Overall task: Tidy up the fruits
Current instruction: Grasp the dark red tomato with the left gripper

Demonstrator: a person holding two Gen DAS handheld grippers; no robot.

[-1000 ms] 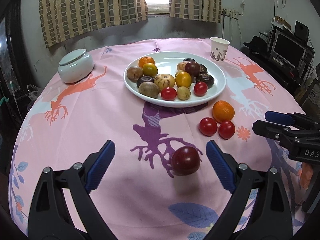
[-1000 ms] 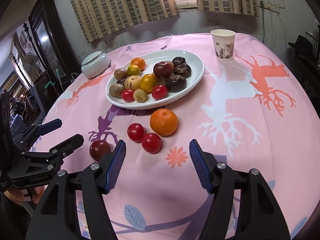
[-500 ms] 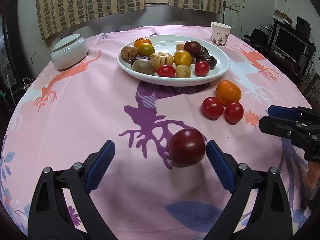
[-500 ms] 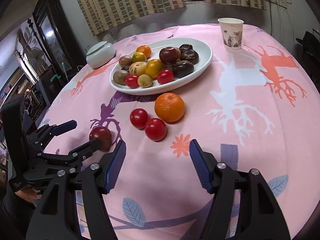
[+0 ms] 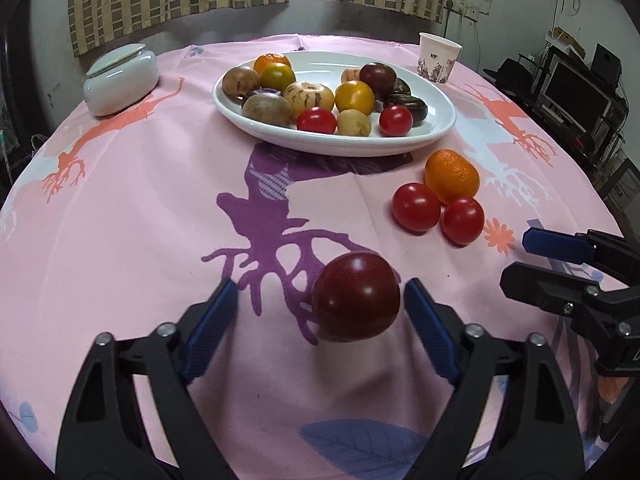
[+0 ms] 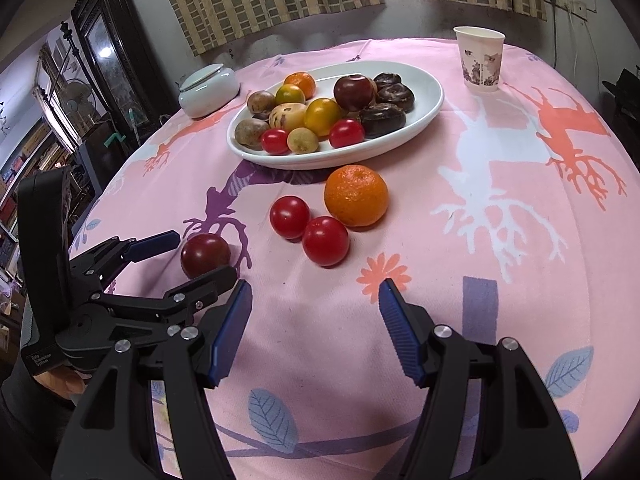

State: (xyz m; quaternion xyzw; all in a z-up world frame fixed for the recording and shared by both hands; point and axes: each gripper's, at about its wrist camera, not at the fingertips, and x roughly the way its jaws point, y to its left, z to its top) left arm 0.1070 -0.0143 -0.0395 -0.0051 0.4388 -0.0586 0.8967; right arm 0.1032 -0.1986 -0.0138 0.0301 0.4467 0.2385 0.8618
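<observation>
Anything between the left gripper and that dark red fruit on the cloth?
Nothing visible. The dark red fruit already sits between the left gripper's fingers, which have just been closing; the pads aren't pressing on it yet. The two red tomatoes and the orange lie off to the side, clear of it.

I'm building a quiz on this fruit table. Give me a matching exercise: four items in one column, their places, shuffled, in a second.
Items:
1. dark red round plum
2. orange tangerine
3. white paper cup
4. white lidded ceramic jar

Places:
A. beyond the white oval plate, right side
B. on the cloth, touching two red tomatoes
C. beyond the plate, left side
D. between the left gripper's open jaws

Pairs: 1-D, 2-B, 3-A, 4-C
</observation>
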